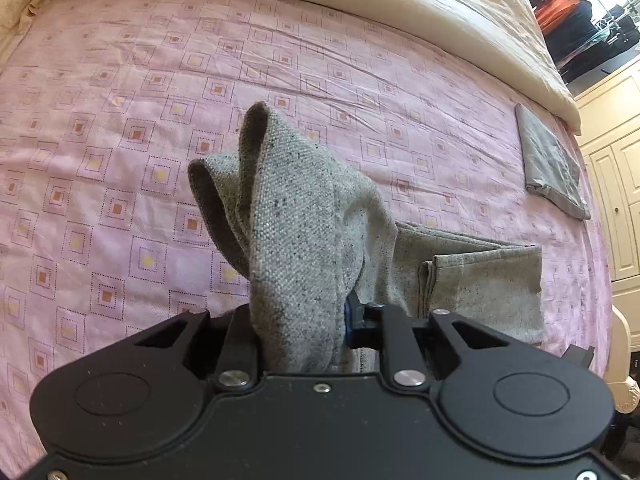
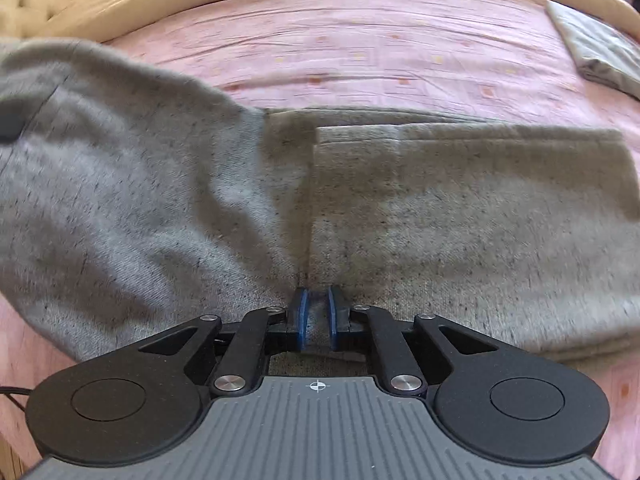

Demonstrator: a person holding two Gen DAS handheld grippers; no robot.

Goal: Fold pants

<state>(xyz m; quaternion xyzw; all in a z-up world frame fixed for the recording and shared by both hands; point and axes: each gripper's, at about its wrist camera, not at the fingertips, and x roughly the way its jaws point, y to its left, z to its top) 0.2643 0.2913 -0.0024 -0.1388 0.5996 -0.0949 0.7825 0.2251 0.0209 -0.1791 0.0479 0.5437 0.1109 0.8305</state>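
Nearest, a bunched end of the grey pants (image 1: 304, 216) is pinched in the left gripper (image 1: 300, 320) and held off the bed (image 1: 120, 120). The right gripper (image 2: 316, 316) has fingers slightly parted astride a cloth ridge. At two o'clock lies a folded cloth (image 1: 552, 164). The lifted end is best carried across evenly, edges matched.

Each of the 2 wrist cameras looks steeply down over its own claw at the pink bed (image 1: 160, 80), very close. Both views share the grey pants (image 2: 460, 208) and a folded cloth (image 1: 554, 168).
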